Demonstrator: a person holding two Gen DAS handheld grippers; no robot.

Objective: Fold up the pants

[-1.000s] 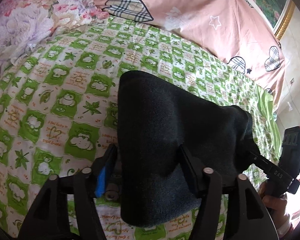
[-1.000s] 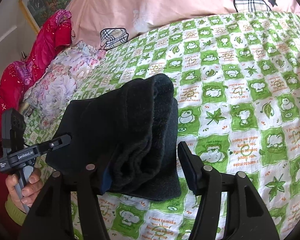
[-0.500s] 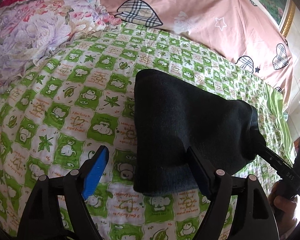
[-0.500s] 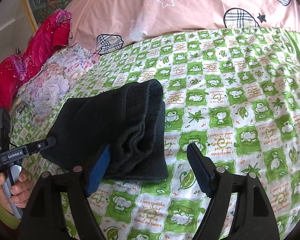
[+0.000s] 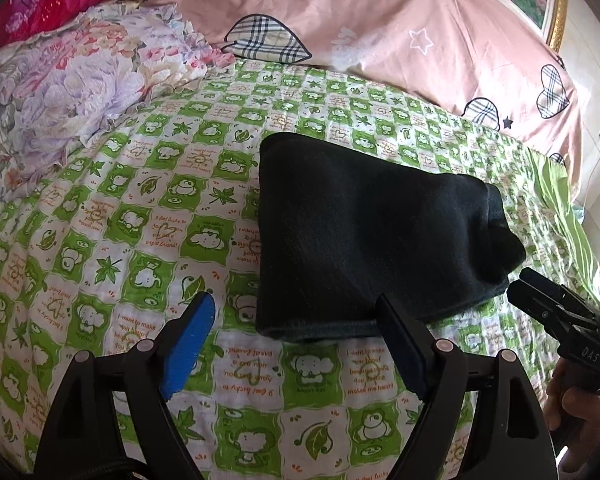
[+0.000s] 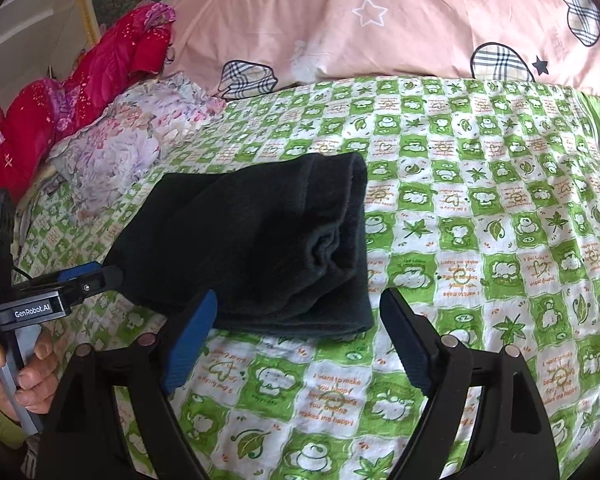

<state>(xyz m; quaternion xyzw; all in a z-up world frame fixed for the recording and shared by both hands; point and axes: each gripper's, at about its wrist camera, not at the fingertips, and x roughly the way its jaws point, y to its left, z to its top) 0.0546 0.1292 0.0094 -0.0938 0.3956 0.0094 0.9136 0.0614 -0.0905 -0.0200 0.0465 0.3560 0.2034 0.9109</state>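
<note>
While both hands angle downward over the bed (image 5: 100, 240), the left gripper (image 5: 296, 340) and right gripper (image 6: 296, 336) stand wide apart, their jaws just having opened, clasping nothing; 1 folded pair of black pants (image 5: 364, 236) lies on the green checked sheet just beyond the 2 grippers; 1 floral pillow (image 5: 68, 92) sits beside it.

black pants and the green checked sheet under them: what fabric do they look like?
Black pants: thick, soft knit, probably fleece or brushed cotton; the surface is matte and fuzzy, and the folded edges bulge in plump rolls. Green checked sheet: thin woven cloth, likely printed cotton; it is flat and matte, with fine wrinkles and a crisp print. The exact fibre of either cannot be told.
</note>
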